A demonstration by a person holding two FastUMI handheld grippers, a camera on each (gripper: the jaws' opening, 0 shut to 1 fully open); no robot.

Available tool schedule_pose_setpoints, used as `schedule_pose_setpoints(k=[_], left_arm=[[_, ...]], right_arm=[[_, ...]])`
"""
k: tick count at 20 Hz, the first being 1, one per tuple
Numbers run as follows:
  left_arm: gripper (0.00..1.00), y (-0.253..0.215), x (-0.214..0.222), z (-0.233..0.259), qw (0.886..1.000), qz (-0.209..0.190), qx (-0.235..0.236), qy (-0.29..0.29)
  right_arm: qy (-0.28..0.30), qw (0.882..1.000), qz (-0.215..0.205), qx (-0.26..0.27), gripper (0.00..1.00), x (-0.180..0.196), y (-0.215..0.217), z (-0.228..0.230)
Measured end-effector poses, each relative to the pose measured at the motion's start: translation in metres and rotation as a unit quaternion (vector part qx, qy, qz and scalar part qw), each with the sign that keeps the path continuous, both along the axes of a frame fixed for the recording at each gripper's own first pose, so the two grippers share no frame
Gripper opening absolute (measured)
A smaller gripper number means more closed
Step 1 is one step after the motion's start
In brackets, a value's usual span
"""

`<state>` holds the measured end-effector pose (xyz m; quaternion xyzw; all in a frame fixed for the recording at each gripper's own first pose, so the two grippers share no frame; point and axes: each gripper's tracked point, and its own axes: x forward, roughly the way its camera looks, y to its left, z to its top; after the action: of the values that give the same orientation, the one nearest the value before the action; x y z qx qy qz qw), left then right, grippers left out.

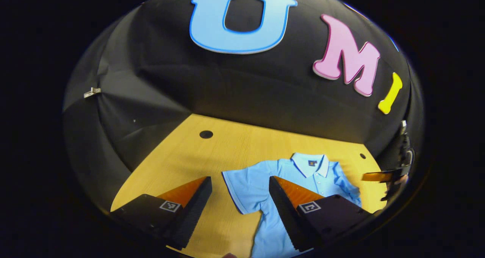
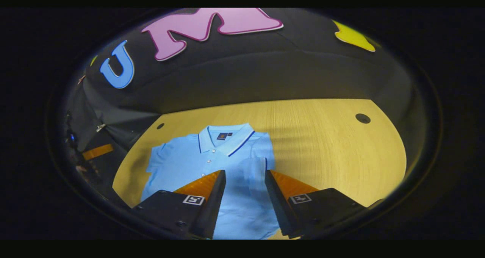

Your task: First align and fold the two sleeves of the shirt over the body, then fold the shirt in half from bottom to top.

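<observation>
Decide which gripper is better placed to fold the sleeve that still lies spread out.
Left. The left gripper hangs open right beside the spread sleeve, while the other sleeve already lies over the shirt under the right gripper.

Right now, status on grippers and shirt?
Left gripper open, above the spread left sleeve. Right gripper open over right sleeve, already folded over the polo shirt. Wooden table unobstructed.

One shirt (image 2: 212, 167) at centre frame, with two sleeves; two tools, left (image 1: 239, 201) and right (image 2: 244, 191), each at bottom centre; one worktop (image 2: 333, 144); two dark holes in it.
</observation>
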<state>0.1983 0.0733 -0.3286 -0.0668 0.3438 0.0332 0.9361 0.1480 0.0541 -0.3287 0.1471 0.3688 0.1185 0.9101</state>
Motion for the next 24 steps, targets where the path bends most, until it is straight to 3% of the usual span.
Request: schedule_pose_setpoints(k=[2, 4, 7, 12, 16, 17, 21, 24], left_arm=[[0.97, 0.003, 0.022, -0.039, 1.0, -0.003, 0.01, 0.029], [0.97, 0.019, 0.033, -0.078, 0.995, -0.013, 0.062, 0.076], [0.98, 0.018, 0.041, -0.106, 0.989, -0.038, 0.091, 0.106], [0.96, 0.012, 0.032, -0.135, 0.983, -0.041, 0.097, 0.153], [0.98, 0.007, 0.034, -0.142, 0.987, -0.023, 0.067, 0.146], [0.94, 0.004, 0.034, -0.139, 0.988, -0.025, 0.068, 0.135], [0.09, -0.017, 0.038, -0.139, 0.988, -0.051, 0.087, 0.118], [0.07, -0.026, 0.04, -0.133, 0.99, -0.04, 0.051, 0.128]], right_arm=[[-0.012, 1.0, -0.008, 0.002, 0.66, -0.011, -0.014, 0.019], [-0.012, 1.0, -0.018, 0.012, 0.66, -0.021, -0.03, 0.031], [-0.011, 0.999, -0.038, 0.002, 0.66, -0.029, -0.057, 0.033], [-0.007, 0.998, -0.058, -0.007, 0.66, -0.034, -0.075, 0.028], [-0.01, 0.998, -0.056, -0.003, 0.66, -0.033, -0.07, 0.032], [-0.009, 0.998, -0.056, 0.0, 0.66, -0.032, -0.068, 0.032], [-0.013, 0.998, -0.052, 0.014, 0.66, -0.031, -0.063, 0.037], [-0.012, 0.999, -0.047, 0.001, 0.66, -0.038, -0.068, 0.036]])
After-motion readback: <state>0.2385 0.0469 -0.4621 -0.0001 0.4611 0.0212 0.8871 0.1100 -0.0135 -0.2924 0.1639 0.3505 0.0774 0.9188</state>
